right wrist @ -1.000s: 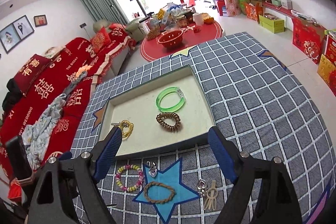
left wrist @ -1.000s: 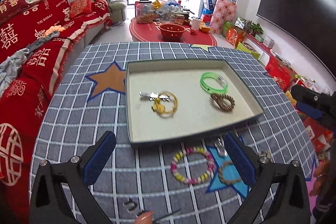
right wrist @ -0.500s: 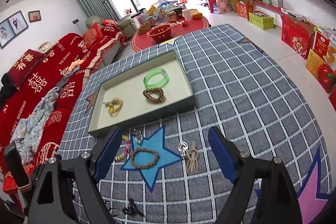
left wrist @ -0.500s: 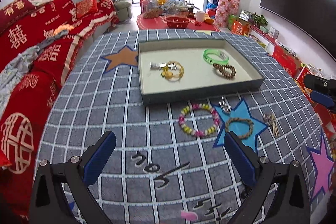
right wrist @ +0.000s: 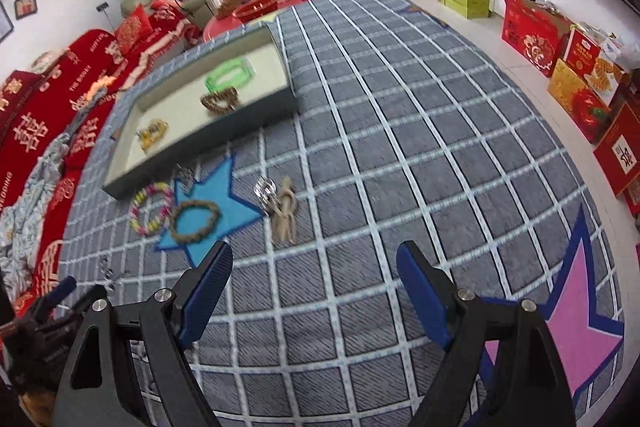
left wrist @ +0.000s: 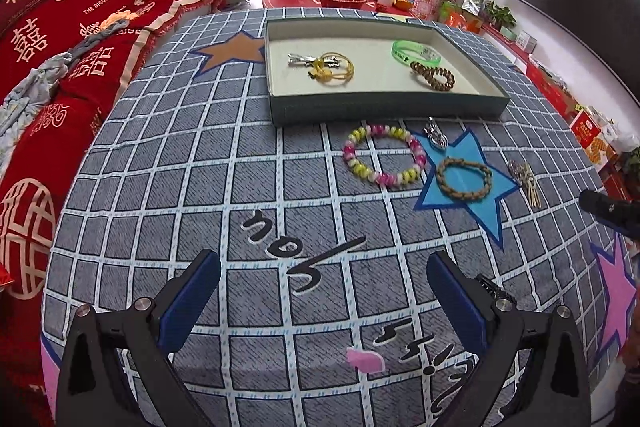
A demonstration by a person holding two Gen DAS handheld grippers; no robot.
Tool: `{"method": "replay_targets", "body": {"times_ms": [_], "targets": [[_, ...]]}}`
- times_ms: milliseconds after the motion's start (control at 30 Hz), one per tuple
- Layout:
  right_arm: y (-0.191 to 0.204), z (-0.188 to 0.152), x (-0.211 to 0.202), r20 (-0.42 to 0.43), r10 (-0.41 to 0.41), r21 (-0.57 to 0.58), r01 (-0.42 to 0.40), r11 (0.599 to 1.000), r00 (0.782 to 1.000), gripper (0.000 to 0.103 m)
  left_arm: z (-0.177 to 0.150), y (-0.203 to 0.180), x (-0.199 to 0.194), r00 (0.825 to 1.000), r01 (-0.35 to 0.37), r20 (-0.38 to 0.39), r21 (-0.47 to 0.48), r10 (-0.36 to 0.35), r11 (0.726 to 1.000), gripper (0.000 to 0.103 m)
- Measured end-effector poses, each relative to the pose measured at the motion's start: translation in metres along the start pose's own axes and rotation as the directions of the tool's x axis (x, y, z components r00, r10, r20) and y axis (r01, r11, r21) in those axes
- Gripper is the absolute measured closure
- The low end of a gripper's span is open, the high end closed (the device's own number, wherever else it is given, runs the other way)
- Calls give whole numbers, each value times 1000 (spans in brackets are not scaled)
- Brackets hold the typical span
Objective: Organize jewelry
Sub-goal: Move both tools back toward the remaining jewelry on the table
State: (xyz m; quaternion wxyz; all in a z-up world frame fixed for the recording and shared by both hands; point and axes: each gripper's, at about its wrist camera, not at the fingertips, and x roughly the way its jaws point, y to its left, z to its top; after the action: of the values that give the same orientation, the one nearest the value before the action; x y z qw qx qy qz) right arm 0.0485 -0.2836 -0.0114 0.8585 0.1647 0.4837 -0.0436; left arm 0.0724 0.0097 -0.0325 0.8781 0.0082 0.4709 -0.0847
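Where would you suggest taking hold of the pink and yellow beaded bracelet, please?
Probably on the near arc of the beaded bracelet, coming straight down from above. It lies flat on the tablecloth as an open ring, so one finger can drop inside and one outside. Its far arc sits close to the tray.

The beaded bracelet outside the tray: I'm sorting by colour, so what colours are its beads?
The beaded bracelet has pink, yellow and white beads, clearest in the left wrist view.

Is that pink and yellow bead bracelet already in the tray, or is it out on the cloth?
Out. The bead bracelet lies flat on the checked cloth, just in front of the tray.
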Motion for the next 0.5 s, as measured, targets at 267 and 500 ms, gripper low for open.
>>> {"method": "replay_targets", "body": {"times_ms": [267,500], "targets": [[-12,-13,19,-63,-25,7,26,1000,998,17,3,-11,9,1000,1,-22,46,0,999,0],[2,-7,23,-54,-42,-43,40,998,998,17,24,-6,24,999,-21,-24,16,22,1000,0]]}}
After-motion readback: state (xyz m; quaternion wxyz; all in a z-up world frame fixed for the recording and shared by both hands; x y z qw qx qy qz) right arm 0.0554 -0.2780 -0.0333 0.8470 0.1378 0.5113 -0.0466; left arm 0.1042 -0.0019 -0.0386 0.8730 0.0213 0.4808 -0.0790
